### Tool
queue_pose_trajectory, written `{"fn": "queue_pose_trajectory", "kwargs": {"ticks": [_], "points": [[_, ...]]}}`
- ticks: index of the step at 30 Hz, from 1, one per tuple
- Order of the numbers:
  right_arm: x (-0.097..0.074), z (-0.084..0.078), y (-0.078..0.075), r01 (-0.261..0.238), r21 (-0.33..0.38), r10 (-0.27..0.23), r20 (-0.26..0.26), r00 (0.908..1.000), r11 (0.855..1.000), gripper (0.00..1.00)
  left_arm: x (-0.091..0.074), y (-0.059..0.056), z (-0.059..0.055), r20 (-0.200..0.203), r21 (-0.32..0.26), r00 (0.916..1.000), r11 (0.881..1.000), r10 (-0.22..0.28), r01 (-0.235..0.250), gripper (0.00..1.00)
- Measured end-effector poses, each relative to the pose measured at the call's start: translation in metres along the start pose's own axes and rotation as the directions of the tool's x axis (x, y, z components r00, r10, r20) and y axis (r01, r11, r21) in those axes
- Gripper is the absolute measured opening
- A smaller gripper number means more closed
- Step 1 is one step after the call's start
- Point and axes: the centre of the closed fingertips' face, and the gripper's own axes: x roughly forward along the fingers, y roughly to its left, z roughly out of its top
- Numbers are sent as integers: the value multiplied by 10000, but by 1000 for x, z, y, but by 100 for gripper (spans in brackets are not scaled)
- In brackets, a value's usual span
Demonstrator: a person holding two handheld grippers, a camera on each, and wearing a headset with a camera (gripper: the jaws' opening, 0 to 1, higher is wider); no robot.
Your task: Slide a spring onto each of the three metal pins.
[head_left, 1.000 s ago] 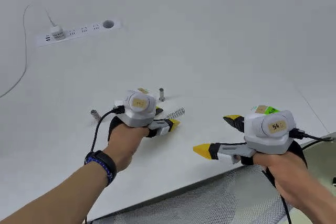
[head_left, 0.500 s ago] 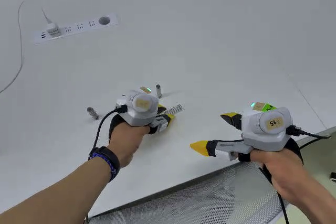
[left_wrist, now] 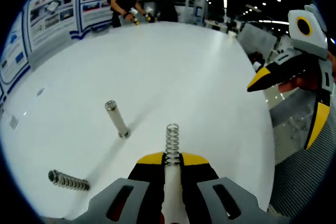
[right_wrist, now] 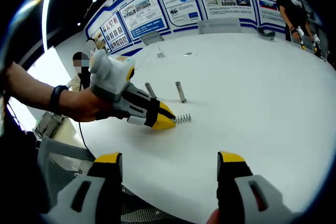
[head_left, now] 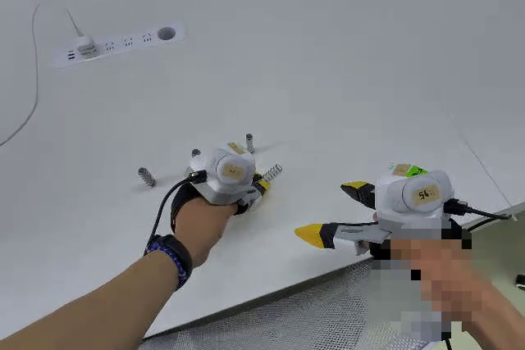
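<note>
Where the left gripper point(left_wrist: 167, 158) is pressed shut, a spring point(left_wrist: 171, 139) is pinched by one end and held low over the table point(left_wrist: 173, 61). A pin point(left_wrist: 116, 119) is stood upright near the spring, to its left in the left gripper view, and is not touched by it. A second spring point(left_wrist: 68, 181) is seen further left; whether it is stood up or laid down cannot be told. The right gripper point(right_wrist: 170, 163) is held well apart, jaws spread wide, with nothing between them.
</note>
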Motion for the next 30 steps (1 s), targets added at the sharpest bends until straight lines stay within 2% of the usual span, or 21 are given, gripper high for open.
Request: {"fn": "queue_pose_trajectory", "kwargs": {"ticks": [13,20,23,30], "points": [[6,-5,10,-235,-98,233,-206,9995,9997,75,-24,0,-22,54,-927,9999,9956,152,-146,10],[9,-7,14,-355,-130,351,-303,9989,9993,76,-38,-2,-33,34,-996,9998,9948,200,-196,10],[11,-8,16,-441,-122,437,-376,9983,9990,77,-45,-6,-41,-61,-816,9999,9966,140,-145,10],[13,-9,21,-568,-126,562,-454,9974,9983,77,-59,-12,-56,-125,-967,9999,9952,103,-114,10]]}}
